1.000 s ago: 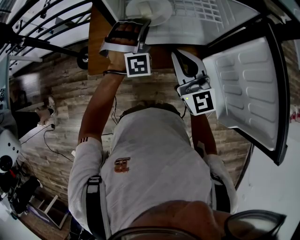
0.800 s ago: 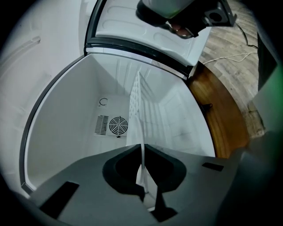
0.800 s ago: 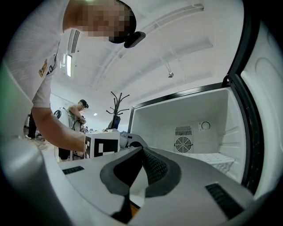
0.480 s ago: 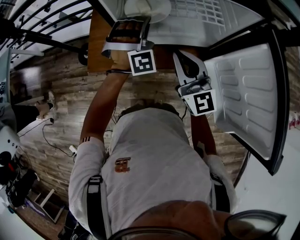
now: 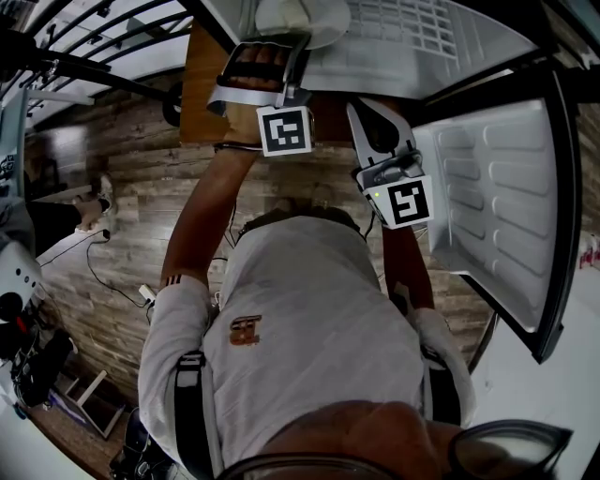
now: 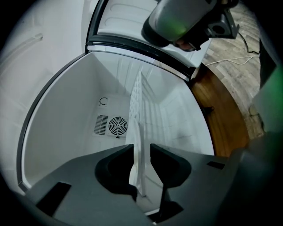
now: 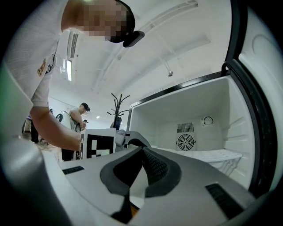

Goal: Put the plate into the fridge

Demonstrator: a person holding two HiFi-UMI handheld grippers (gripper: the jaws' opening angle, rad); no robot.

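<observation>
The white plate (image 5: 314, 19) lies on the wire shelf (image 5: 403, 28) inside the open fridge at the top of the head view. My left gripper (image 5: 281, 42) reaches to the plate's near rim. In the left gripper view the plate (image 6: 138, 174) stands edge-on between the jaws of my left gripper (image 6: 141, 146). Those jaws are opening: a gap shows between the plate and the right-hand pad. The wire shelf (image 6: 137, 99) runs on behind it. My right gripper (image 5: 366, 112) hangs back outside the fridge, and in its own view my right gripper (image 7: 142, 151) is shut on nothing.
The fridge door (image 5: 497, 187) stands wide open at the right. A round fan grille (image 6: 118, 126) sits on the fridge's back wall. A brown wooden panel (image 5: 202, 84) borders the fridge on the left. A person (image 7: 82, 117) stands far back by a coat stand (image 7: 117, 108).
My left gripper and the plate have shifted slightly rightward over the shelf. The right gripper has hardly moved.
</observation>
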